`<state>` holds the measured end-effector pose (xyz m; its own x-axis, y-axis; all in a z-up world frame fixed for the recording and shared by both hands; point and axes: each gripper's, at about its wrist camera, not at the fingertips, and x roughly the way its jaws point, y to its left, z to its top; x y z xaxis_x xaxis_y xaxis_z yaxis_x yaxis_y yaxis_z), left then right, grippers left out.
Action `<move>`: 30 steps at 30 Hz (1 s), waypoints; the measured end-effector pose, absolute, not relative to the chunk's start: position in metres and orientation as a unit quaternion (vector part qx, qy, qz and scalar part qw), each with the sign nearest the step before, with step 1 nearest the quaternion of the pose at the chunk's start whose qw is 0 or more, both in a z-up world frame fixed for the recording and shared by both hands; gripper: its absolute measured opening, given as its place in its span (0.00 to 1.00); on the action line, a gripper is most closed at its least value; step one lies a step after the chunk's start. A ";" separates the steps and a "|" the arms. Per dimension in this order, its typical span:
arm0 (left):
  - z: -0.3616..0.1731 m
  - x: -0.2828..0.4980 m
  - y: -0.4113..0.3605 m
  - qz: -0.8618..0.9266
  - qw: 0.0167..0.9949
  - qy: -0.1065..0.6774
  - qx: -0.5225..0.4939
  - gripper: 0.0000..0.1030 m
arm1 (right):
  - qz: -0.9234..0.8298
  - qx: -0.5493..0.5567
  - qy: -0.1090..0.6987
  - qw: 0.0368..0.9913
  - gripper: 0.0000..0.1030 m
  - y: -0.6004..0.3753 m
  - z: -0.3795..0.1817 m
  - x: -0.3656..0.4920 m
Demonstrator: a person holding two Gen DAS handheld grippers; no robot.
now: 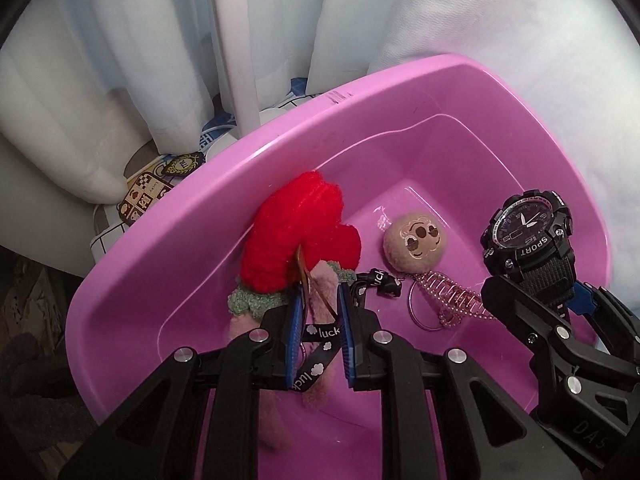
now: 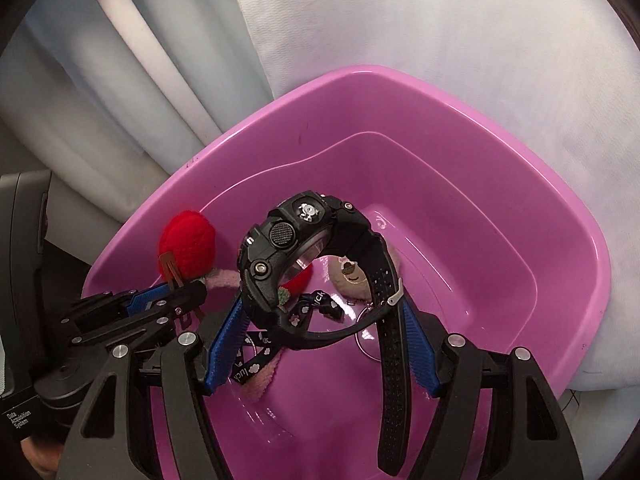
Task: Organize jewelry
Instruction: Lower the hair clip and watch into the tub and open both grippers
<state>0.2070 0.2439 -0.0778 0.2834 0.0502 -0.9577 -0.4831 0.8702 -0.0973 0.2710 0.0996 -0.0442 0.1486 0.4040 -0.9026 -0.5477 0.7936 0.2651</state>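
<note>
Already over the pink plastic basin, the right gripper clamps the black sport watch by its strap. The left gripper, jaws nearly together, pinches the red-and-pink plush charm. Released carelessly, the watch could snag the beaded keychain below.

The glossy pink plastic basin holds a fuzzy red plush heart with green knitted trim and a dusty-pink strap. The black ribbon lanyard carries white "luck" lettering and clouds. The beige felt face charm has brown eyes. The black sport watch shows white markings.
</note>
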 end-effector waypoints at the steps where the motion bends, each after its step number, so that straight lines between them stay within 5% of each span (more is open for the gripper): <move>1: -0.079 0.208 0.245 0.171 0.776 0.576 -0.190 0.17 | 0.311 -0.067 0.576 0.753 0.66 0.101 -0.046 0.273; 19: -0.090 0.213 0.250 0.166 0.752 0.604 -0.206 0.21 | 0.269 -0.088 0.626 0.727 0.67 0.125 -0.071 0.289; 30: -0.090 0.214 0.249 0.159 0.748 0.608 -0.212 0.53 | 0.268 -0.083 0.618 0.734 0.69 0.127 -0.066 0.285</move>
<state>0.2138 0.2486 -0.0897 0.2107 -0.0209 -0.9773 -0.4956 0.8595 -0.1252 0.2846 0.1267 -0.0663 0.0927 0.2905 -0.9524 -0.4960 0.8428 0.2088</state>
